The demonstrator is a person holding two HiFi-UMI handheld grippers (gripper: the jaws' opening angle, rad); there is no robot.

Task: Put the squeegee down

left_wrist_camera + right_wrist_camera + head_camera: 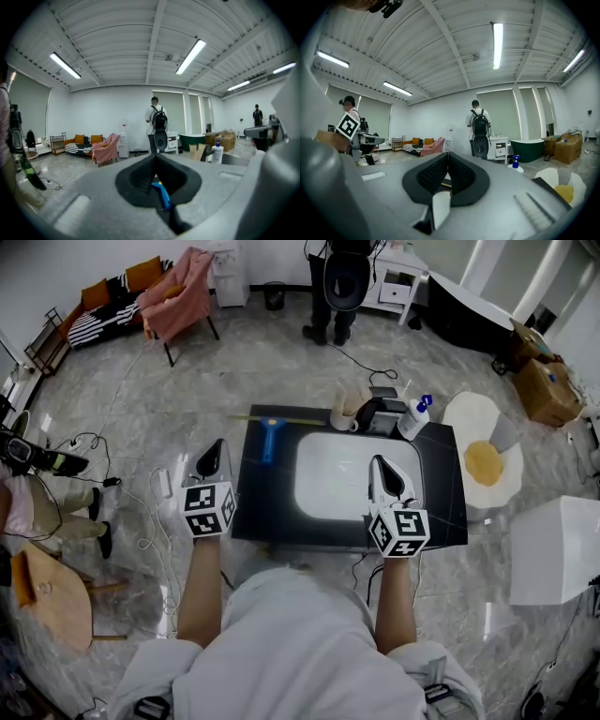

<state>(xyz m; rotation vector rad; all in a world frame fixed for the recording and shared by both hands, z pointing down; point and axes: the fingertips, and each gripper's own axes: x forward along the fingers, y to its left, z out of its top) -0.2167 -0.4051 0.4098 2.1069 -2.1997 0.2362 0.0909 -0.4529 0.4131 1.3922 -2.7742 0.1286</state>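
Note:
The blue squeegee (270,440) lies flat on the left part of the black table (443,491), with nothing holding it. My left gripper (214,450) hangs just left of the table, level with the squeegee and a short way from it, shut and empty. In the left gripper view the squeegee (161,193) shows low between the closed jaws of that gripper (155,163). My right gripper (380,469) is over the table's right half, at the edge of the white oval panel (333,474), shut with nothing in it. The right gripper view shows its pads (433,174) meeting at the tip.
At the table's back edge stand a beige mug (345,416), a black box (380,412) and a white spray bottle (415,417). An egg-shaped rug (483,465) and a white box (560,549) lie to the right. A person (337,287) stands far behind. Cables trail at left.

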